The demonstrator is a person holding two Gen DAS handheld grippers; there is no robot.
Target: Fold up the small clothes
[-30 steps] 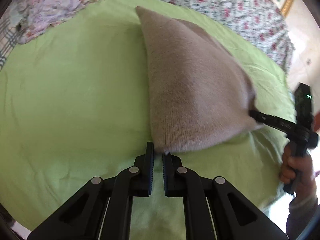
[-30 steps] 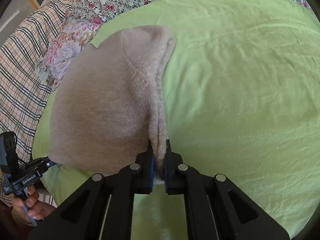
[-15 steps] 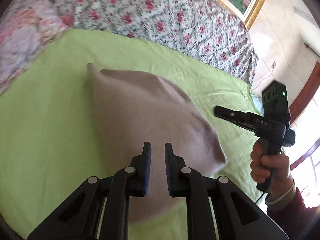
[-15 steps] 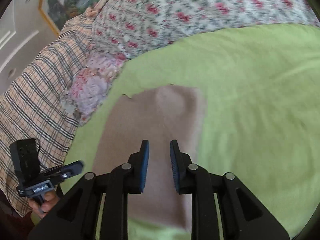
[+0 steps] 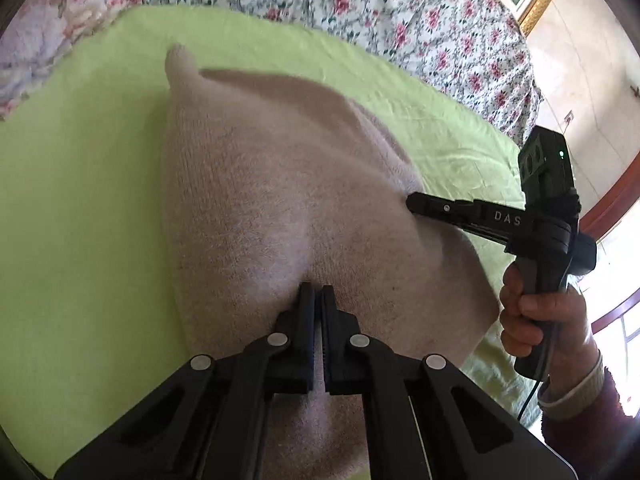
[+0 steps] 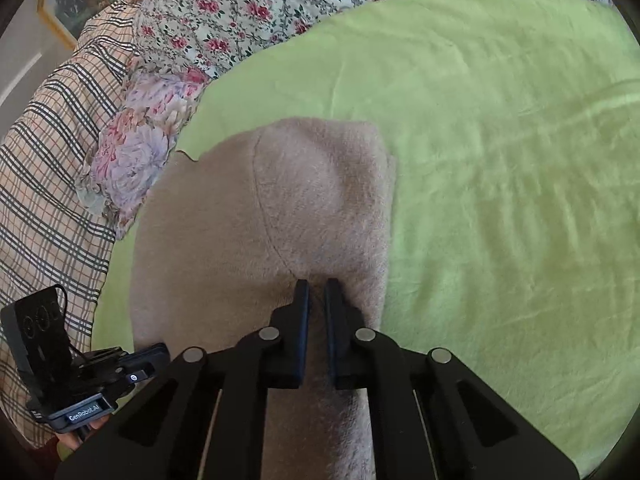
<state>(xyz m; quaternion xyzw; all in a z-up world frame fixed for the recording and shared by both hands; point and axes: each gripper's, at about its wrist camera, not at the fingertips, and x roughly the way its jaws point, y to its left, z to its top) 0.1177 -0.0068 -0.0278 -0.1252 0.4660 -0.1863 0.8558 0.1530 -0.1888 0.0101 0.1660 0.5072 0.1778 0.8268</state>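
Observation:
A beige knitted garment (image 5: 280,200) lies folded on the green sheet (image 5: 80,240); it also shows in the right wrist view (image 6: 260,220). My left gripper (image 5: 317,292) is shut on a pinch of the garment's cloth near its near edge. My right gripper (image 6: 316,288) is closed on a ridge of the garment beside a seam, near its right edge. In the left wrist view the right gripper's tip (image 5: 416,202) meets the garment's right side. The left gripper's body (image 6: 80,384) shows at the lower left of the right wrist view.
The green sheet (image 6: 500,160) covers a bed. A floral quilt (image 5: 400,12) lies behind it, with a checked blanket (image 6: 48,160) and a floral pillow (image 6: 132,160) to the left. The bed's edge and a wall are at the right (image 5: 580,80).
A second ago both grippers held the garment's corners up. They let go, opened and lifted. Now both have come down and shut on the cloth of the garment lying on the sheet.

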